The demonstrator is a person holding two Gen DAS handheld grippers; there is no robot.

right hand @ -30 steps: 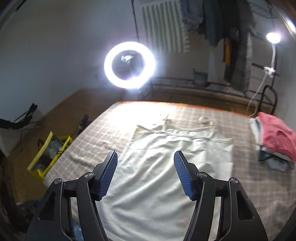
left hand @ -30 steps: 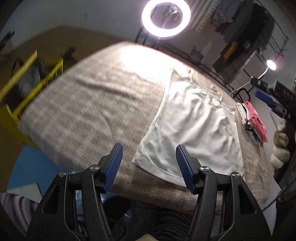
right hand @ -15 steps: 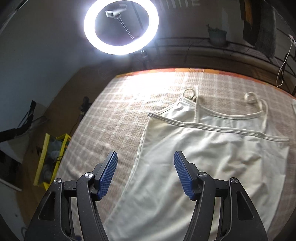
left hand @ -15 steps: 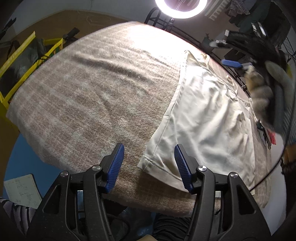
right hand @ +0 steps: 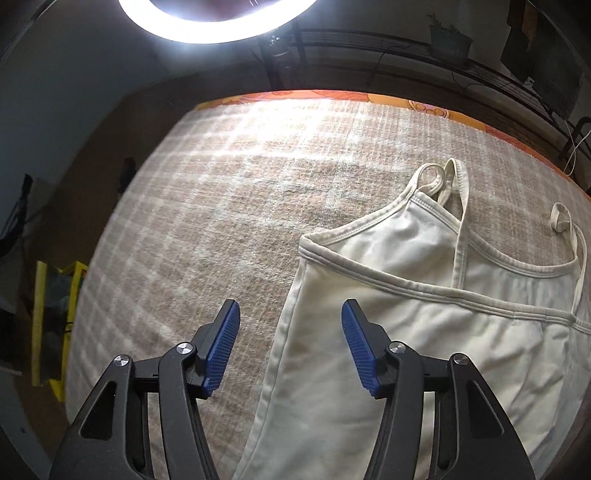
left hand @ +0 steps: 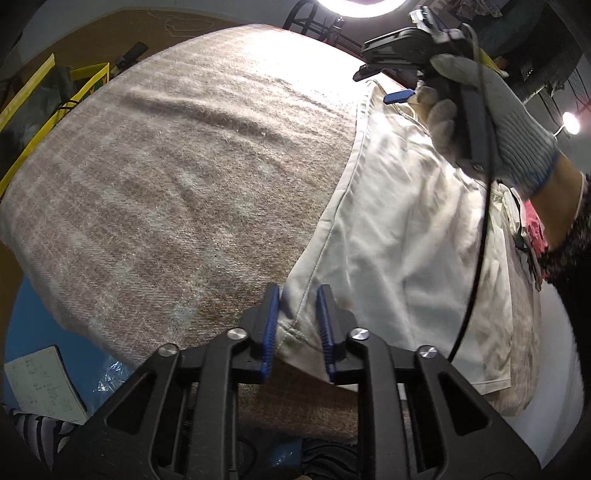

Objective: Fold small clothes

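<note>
Item 1, white camisole [left hand: 406, 229]: lies flat on the checked blanket [left hand: 166, 166] that covers the desk, right half of the left wrist view; its straps [right hand: 452, 184] sit at upper right of the right wrist view.

Item 2, left claw [left hand: 295, 325]: nearly closed on the camisole's near hem corner, lower centre of frame; cloth sits between the blue pads [left hand: 269, 325], though I cannot tell whether the pinch is full.

Item 3, right claw [right hand: 290, 347]: wide open, holding nothing; it hangs over the camisole's side edge just below the armhole corner [right hand: 306, 245]; in the left wrist view the gloved right hand [left hand: 491, 107] carries it at upper right.

Step in hand, as I judge it: seize the top corner with the right claw so both ends of one side edge are held, then carry that edge across. To do it well: take both layers at the corner seam; bite cloth only, not blanket; lift both claws together to keep the edge taut.

Surroundings: ring light [right hand: 218, 18] at top; yellow crate [left hand: 66, 88] at upper left; notebook [left hand: 40, 387] at lower left; folded pink clothes [left hand: 533, 236] at right edge; loose straps and the right claw's cable [left hand: 480, 221] may snag.
</note>
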